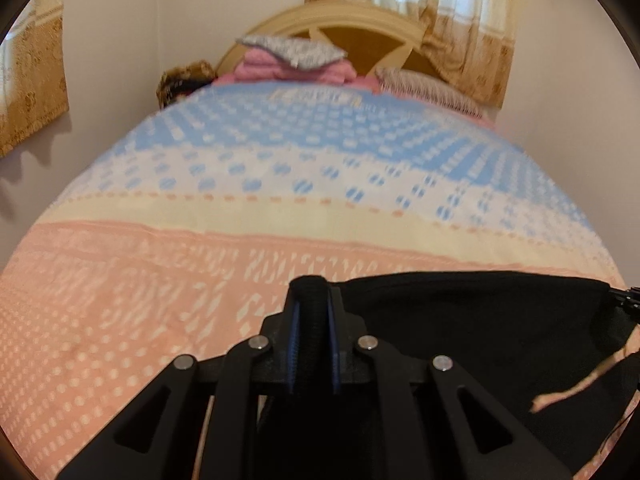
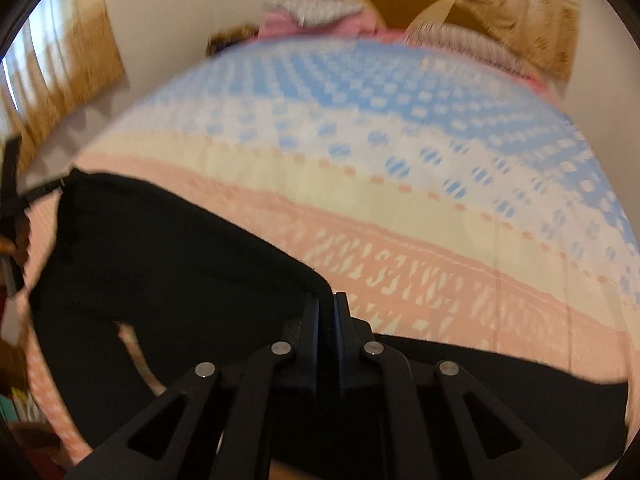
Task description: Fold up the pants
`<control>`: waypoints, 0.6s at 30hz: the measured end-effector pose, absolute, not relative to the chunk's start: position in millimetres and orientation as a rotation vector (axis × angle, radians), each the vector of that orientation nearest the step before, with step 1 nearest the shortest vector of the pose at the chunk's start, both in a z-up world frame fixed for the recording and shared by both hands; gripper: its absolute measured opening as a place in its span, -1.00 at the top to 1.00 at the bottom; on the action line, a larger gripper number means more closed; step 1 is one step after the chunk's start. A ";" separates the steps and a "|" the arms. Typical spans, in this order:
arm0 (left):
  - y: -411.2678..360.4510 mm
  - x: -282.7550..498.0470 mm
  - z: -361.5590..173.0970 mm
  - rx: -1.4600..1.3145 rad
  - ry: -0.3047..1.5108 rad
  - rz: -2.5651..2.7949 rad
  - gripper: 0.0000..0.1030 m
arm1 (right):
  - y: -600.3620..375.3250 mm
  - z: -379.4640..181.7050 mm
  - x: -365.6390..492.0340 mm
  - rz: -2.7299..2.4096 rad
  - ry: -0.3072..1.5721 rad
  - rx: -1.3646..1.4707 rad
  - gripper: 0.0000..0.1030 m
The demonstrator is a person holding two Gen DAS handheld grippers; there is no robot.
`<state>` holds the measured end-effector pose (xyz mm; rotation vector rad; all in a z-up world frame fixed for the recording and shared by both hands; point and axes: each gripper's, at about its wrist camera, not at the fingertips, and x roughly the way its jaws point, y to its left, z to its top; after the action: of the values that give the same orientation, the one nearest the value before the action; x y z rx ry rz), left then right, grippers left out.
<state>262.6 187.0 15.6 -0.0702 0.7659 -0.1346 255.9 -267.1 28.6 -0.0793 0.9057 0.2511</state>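
- Looking along the left gripper, we see its jaws closed tight on a thick rolled edge of the black pants, the fabric bunched between the blue-lined fingers.
- From there the pants stretch away to the right as a taut dark sheet above the bedspread, and a pale strip shows against the dark cloth near the right rim.
- In the right wrist view we see the right gripper with its jaws drawn almost together; the corner of the pants runs right up to the fingertips, but we cannot tell for sure that cloth is pinched between them.
- The pants spread to the left of that gripper and also pass beneath it toward the right edge, lying over the pink band of the bedspread.
- At the far left of that view we see the other gripper's dark frame at the pants' far corner.
- Beyond the bedspread we see pillows, a cream headboard and curtains.
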 end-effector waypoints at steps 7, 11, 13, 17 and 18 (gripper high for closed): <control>217.0 183.6 37.3 -0.126 0.648 -0.160 0.74 | -248.4 71.8 132.4 0.264 0.700 -0.119 0.87; 229.4 141.5 21.9 -0.124 0.620 -0.152 0.67 | -231.1 56.4 67.0 0.279 0.668 -0.179 0.87; 234.0 125.7 5.7 -0.122 0.640 -0.156 0.62 | -225.5 36.9 46.2 0.275 0.689 -0.209 0.87; 226.7 109.4 -32.5 -0.024 0.717 -0.116 0.50 | -229.1 -8.4 30.4 0.277 0.785 -0.165 0.87; 226.1 106.1 -41.6 0.006 0.735 -0.097 0.46 | -230.6 -14.2 29.9 0.276 0.798 -0.156 0.87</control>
<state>106.1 226.1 -41.6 0.0064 0.7352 -0.0974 29.9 -230.6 -14.2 -0.1559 0.7979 0.2758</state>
